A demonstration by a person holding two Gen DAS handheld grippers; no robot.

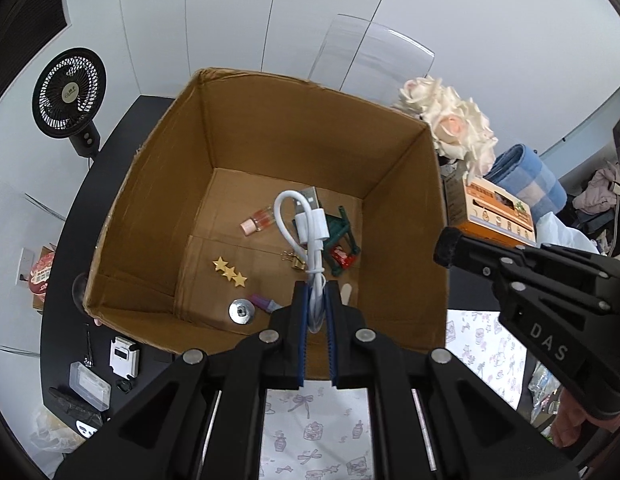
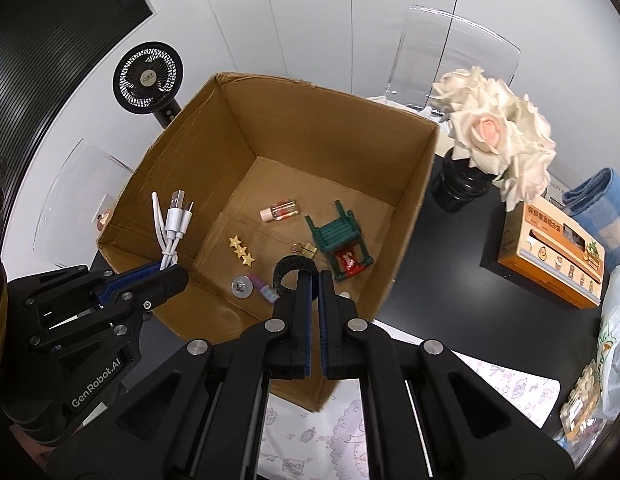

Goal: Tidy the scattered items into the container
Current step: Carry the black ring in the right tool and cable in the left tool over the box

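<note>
An open cardboard box [image 1: 150, 216] [image 2: 410, 216] stands on the black table. Above its near side, my left gripper [image 1: 317, 292] [image 2: 166, 276] is shut on a bundled white USB cable [image 1: 310, 232] [image 2: 172, 224] that sticks up from the fingers. My right gripper [image 2: 315, 280] [image 1: 450, 248] is shut on a black strap loop [image 2: 288, 270] over the box's near right part. On the box floor lie a small pink bottle [image 1: 260, 220] [image 2: 280, 209], gold stars [image 1: 230, 272] [image 2: 242, 251], a green toy slide [image 2: 340, 240] [image 1: 342, 240], a binder clip [image 2: 306, 249], a metal disc [image 1: 241, 311] [image 2: 241, 286] and a purple item [image 2: 264, 289].
A black fan [image 1: 70, 94] [image 2: 148, 78] stands behind the box on the left. White roses [image 2: 498, 132] in a black vase, an orange carton [image 2: 550, 256] and a blue towel [image 1: 526, 178] are on the right. A white device [image 1: 124, 356] and a clear case [image 1: 90, 386] lie left of the box. A patterned cloth [image 1: 310, 432] covers the near edge.
</note>
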